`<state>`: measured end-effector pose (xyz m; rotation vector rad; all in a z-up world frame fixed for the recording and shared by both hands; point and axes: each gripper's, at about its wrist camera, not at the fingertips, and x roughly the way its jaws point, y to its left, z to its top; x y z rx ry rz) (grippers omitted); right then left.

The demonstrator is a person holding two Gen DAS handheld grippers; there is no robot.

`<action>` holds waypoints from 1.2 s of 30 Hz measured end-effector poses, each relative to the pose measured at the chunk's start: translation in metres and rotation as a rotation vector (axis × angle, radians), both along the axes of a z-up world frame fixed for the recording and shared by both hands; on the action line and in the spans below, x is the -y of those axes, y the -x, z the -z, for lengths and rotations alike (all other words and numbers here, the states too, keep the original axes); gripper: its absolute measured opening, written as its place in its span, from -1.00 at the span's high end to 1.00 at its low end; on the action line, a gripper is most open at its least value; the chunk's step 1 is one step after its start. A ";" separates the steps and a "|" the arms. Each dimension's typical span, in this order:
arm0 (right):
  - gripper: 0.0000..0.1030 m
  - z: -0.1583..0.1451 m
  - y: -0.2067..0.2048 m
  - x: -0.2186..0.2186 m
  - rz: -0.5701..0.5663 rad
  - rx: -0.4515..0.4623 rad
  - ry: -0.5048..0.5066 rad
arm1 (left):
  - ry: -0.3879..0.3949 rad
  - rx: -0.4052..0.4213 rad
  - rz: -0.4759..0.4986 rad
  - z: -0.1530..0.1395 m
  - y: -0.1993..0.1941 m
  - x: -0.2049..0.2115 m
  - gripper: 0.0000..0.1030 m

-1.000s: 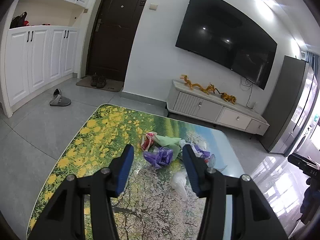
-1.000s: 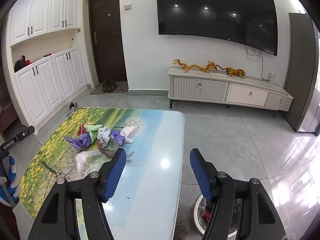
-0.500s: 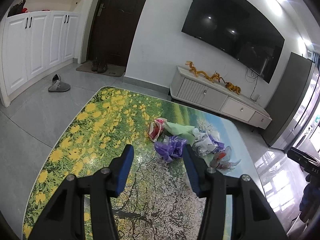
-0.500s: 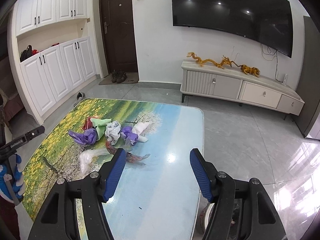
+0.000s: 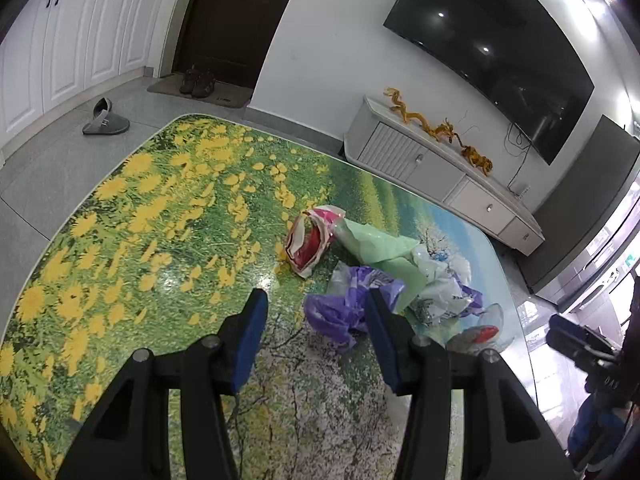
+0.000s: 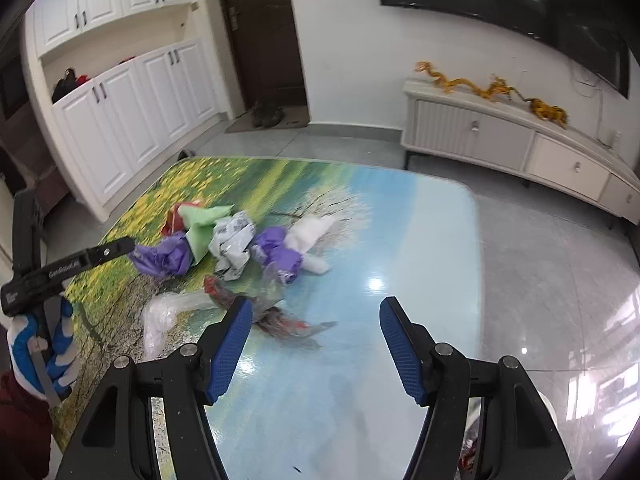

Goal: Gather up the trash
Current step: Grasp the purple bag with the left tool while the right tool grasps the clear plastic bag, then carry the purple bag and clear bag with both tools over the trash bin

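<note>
Meanwhile both grippers hung over the desk [image 6: 436, 248] with its printed meadow scene. Crumpled trash lay heaped near its middle: a purple bag [image 5: 344, 312], a green wrapper [image 5: 380, 248], a red-and-white bag [image 5: 308, 240]. The left gripper [image 5: 316, 312] had its fingers apart, empty, the purple bag just beyond them. The right gripper [image 6: 316, 320] stood wider, also empty, beside a clear wrapper [image 6: 276, 312].
</note>
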<state>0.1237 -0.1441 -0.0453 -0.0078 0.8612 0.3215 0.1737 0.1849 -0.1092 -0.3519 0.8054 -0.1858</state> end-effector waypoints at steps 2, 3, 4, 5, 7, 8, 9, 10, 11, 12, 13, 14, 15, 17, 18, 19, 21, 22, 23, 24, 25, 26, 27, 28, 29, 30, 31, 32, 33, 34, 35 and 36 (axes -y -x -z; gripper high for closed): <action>-0.24 0.010 -0.007 -0.010 -0.043 -0.018 0.000 | 0.002 -0.008 0.004 0.004 -0.005 0.002 0.07; -0.24 0.014 -0.010 -0.015 -0.061 -0.027 0.002 | 0.002 -0.013 0.006 0.006 -0.007 0.004 0.07; -0.24 0.018 -0.013 -0.020 -0.077 -0.035 0.005 | 0.001 -0.017 0.008 0.007 -0.009 0.005 0.08; -0.24 0.023 -0.015 -0.026 -0.097 -0.042 0.012 | 0.001 -0.021 0.011 0.009 -0.010 0.007 0.10; -0.24 0.031 -0.020 -0.036 -0.128 -0.056 0.024 | 0.000 -0.029 0.018 0.012 -0.012 0.010 0.15; -0.24 0.036 -0.022 -0.041 -0.144 -0.064 0.032 | 0.000 -0.032 0.021 0.013 -0.013 0.011 0.18; -0.24 0.040 -0.023 -0.045 -0.154 -0.070 0.038 | -0.001 -0.035 0.022 0.015 -0.014 0.012 0.20; -0.24 0.044 -0.025 -0.048 -0.163 -0.076 0.045 | 0.000 -0.038 0.024 0.016 -0.015 0.013 0.28; -0.24 0.048 -0.027 -0.052 -0.171 -0.082 0.051 | 0.001 -0.043 0.026 0.017 -0.016 0.014 0.38; -0.24 0.052 -0.029 -0.055 -0.179 -0.090 0.058 | 0.001 -0.048 0.028 0.018 -0.017 0.014 0.42; -0.17 0.056 -0.030 -0.057 -0.185 -0.094 0.062 | 0.001 -0.049 0.028 0.019 -0.018 0.015 0.47; -0.12 0.059 -0.031 -0.059 -0.190 -0.098 0.067 | 0.001 -0.048 0.028 0.020 -0.018 0.015 0.52; -0.03 0.062 -0.031 -0.060 -0.193 -0.100 0.071 | 0.001 -0.045 0.027 0.019 -0.018 0.015 0.53; 0.09 0.067 -0.030 -0.062 -0.198 -0.093 0.083 | 0.000 -0.041 0.024 0.019 -0.018 0.015 0.67; 0.19 0.068 -0.030 -0.063 -0.201 -0.084 0.091 | 0.001 -0.040 0.023 0.019 -0.017 0.015 0.70; 0.32 0.068 -0.028 -0.064 -0.200 -0.076 0.099 | 0.003 -0.040 0.021 0.019 -0.017 0.015 0.73; 0.44 0.068 -0.025 -0.063 -0.200 -0.067 0.101 | 0.003 -0.036 0.021 0.018 -0.013 0.015 0.79; 0.51 0.069 -0.024 -0.062 -0.197 -0.065 0.099 | 0.002 -0.032 0.019 0.017 -0.010 0.015 0.80; 0.54 0.068 -0.021 -0.061 -0.194 -0.064 0.091 | 0.002 -0.028 0.018 0.016 -0.007 0.016 0.81; 0.60 0.068 -0.019 -0.059 -0.189 -0.062 0.084 | 0.005 -0.024 0.016 0.015 -0.003 0.016 0.82; 0.61 0.067 -0.016 -0.057 -0.184 -0.061 0.077 | 0.007 -0.021 0.014 0.013 -0.001 0.015 0.82; 0.62 0.065 -0.013 -0.054 -0.175 -0.058 0.067 | 0.010 -0.017 0.011 0.012 0.003 0.015 0.83; 0.64 0.064 -0.011 -0.052 -0.169 -0.057 0.058 | 0.011 -0.013 0.008 0.010 0.005 0.015 0.83; 0.65 0.062 -0.008 -0.050 -0.163 -0.055 0.049 | 0.012 -0.010 0.006 0.008 0.007 0.014 0.83; 0.65 0.059 -0.005 -0.048 -0.157 -0.053 0.038 | 0.014 -0.004 0.003 0.005 0.011 0.014 0.83; 0.65 0.057 -0.002 -0.047 -0.153 -0.050 0.033 | 0.016 0.001 -0.001 0.003 0.014 0.013 0.83; 0.65 0.054 0.002 -0.046 -0.150 -0.047 0.028 | 0.017 0.006 -0.005 0.000 0.016 0.012 0.83; 0.65 0.051 0.006 -0.045 -0.147 -0.043 0.022 | 0.019 0.013 -0.009 -0.003 0.018 0.011 0.83; 0.65 0.048 0.009 -0.043 -0.145 -0.038 0.016 | 0.020 0.022 -0.013 -0.007 0.021 0.010 0.83; 0.65 0.045 0.013 -0.043 -0.142 -0.034 0.012 | 0.021 0.030 -0.017 -0.010 0.024 0.009 0.83; 0.65 0.041 0.018 -0.041 -0.138 -0.027 0.006 | 0.021 0.039 -0.020 -0.014 0.027 0.008 0.83; 0.65 0.038 0.021 -0.040 -0.134 -0.022 0.001 | 0.022 0.048 -0.022 -0.018 0.030 0.008 0.83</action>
